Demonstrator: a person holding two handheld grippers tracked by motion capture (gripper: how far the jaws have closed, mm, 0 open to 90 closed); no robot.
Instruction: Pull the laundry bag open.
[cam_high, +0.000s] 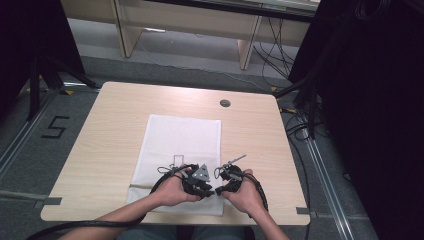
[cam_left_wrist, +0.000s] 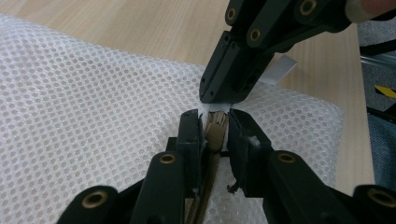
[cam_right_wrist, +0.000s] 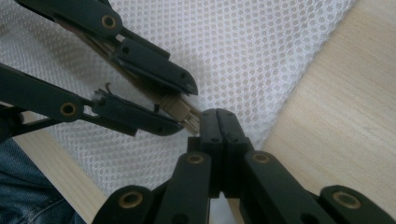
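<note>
Left gripper view: mesh bag (zipper clamped) lies flat.

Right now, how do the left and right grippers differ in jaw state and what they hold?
The left gripper has its jaws slightly parted around the tan zipper end of the white mesh bag; the right gripper has its jaws pressed fully together, apparently pinching the bag's edge beside the zipper. The left one lies along the zipper line; the right one meets it tip to tip from the opposite side. Both work at the bag's near edge on the wooden table.
</note>
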